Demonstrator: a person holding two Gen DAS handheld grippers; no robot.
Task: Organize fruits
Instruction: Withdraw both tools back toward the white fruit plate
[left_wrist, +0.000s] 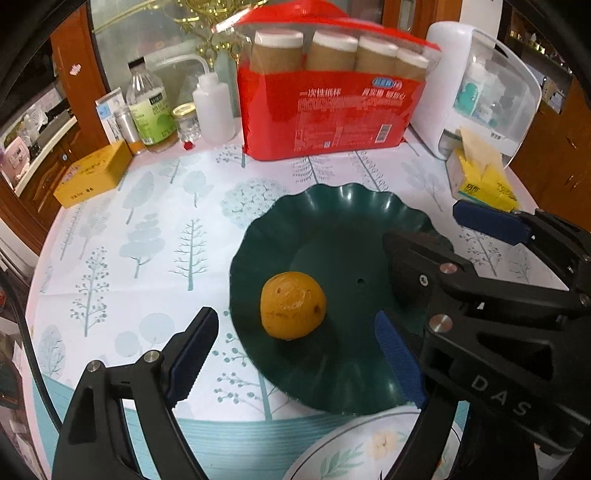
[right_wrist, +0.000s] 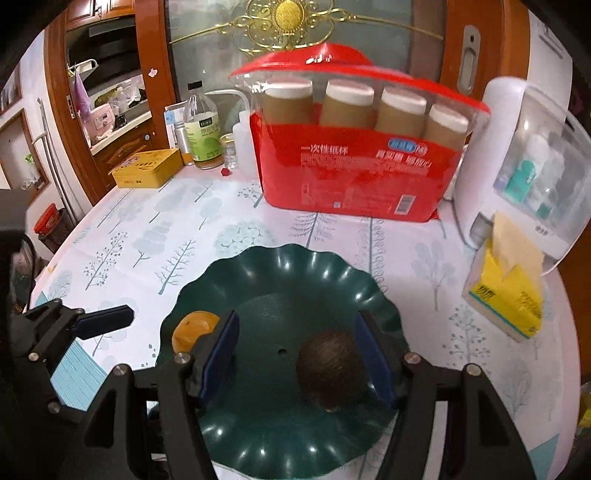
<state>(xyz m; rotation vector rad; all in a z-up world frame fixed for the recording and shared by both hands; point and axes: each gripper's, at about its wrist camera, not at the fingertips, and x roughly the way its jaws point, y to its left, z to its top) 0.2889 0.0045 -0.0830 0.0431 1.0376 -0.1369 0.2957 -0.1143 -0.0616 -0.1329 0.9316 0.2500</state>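
Both fruits sit on green plate (right_wrist: 280, 266). Orange (left_wrist: 293, 305) lies ahead between left claw (left_wrist: 295, 350) pads, untouched, claw wide open. Brown fruit (right_wrist: 332, 373), prob kiwi, sits inside right claw (right_wrist: 301, 358), near its right pad, claw open, contact unclear. Task looks nearly done.

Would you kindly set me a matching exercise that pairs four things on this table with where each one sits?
Things:
1. orange fruit
2. brown fruit
3. yellow tin
4. tissue pack

Places:
A. between the open fingers of the right hand-held gripper
B. far left edge of the table
C. left part of the green plate
D. in front of the white dispenser

Pairs: 1-C, 2-A, 3-B, 4-D
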